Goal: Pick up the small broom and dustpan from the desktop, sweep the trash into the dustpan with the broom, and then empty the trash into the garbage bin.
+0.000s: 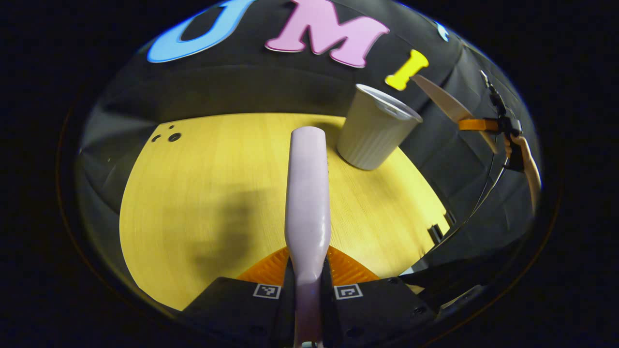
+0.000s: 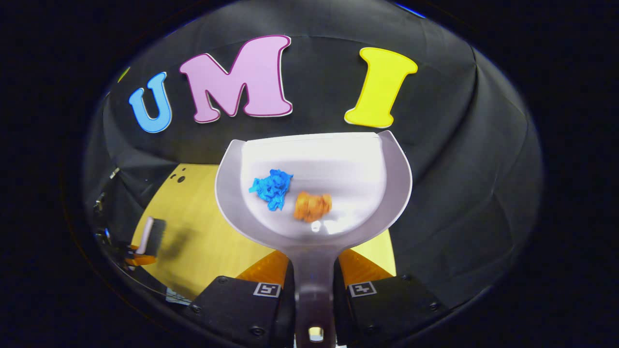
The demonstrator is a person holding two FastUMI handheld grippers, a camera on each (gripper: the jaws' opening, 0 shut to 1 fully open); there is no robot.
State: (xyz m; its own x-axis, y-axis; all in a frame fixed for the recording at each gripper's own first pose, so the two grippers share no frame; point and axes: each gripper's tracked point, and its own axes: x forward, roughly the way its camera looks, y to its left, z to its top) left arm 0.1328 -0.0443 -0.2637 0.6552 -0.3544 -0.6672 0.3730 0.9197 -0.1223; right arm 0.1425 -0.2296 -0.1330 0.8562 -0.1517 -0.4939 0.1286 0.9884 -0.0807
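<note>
While the right gripper (image 2: pixel 313 290) fingers clamp the pale plastic dustpan (image 2: pixel 314 188) handle and the left gripper (image 1: pixel 307 290) fingers clamp the pale broom handle (image 1: pixel 307 193), tilting early could spill the blue paper scrap (image 2: pixel 272 188) and orange paper scrap (image 2: pixel 313 206) short of the ribbed white garbage bin (image 1: pixel 372 130) (on the yellow wooden surface (image 1: pixel 203 193))

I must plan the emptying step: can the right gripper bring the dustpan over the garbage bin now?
Probably yes: the right gripper holds the dustpan raised, and the garbage bin stands open-topped with nothing over it.

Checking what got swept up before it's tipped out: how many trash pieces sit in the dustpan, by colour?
Blue crumpled piece: 1
Orange crumpled piece: 1
Total in the dustpan: 2
</note>
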